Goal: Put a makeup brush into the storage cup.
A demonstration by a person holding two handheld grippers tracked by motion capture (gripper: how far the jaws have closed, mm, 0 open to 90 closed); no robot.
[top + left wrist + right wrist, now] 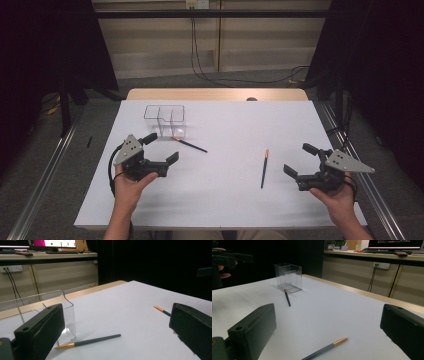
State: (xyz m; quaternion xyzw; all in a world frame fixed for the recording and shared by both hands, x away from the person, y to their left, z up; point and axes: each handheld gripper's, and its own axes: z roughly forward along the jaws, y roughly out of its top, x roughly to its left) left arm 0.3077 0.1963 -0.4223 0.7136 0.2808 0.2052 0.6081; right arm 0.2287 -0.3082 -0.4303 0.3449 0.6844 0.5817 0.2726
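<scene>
2 pens lie flat on the white table [225, 200]: 1 dark pen [189, 144] with its orange tip just beside the front wall of the clear acrylic organizer [165, 120], the other pen [264, 168] in the open, nearer the right gripper [301, 161]. The organizer stands upright with 3 compartments, apparently empty, though glare makes that hard to confirm. Likely job: pens into the organizer.

Risks from here:
- Thin round barrels lying flat on a smooth sheet; jaws closing off-centre could roll or flick a pen away.
- Jaw tips coming down too steeply would scrape the table and miss the barrel.
- Near pen sits close to the organizer wall; the left gripper [163, 147] could bump the light clear box and shove or tip it.
- A pen gripped at 1 end may swing and miss the narrow compartment.

Pose: left hand [128, 186] holds its gripper low over the table's left side, pointed toward the organizer and near pen; jaws spread wide, nothing between them. In the left gripper view the pen [88, 341] lies between and ahead of the jaws. Right hand [337, 196] holds its gripper at the right edge, angled inward at the other pen; jaws also wide apart and empty, pen [324, 349] lying low between them in the right gripper view. Both grippers well apart from each other.
</scene>
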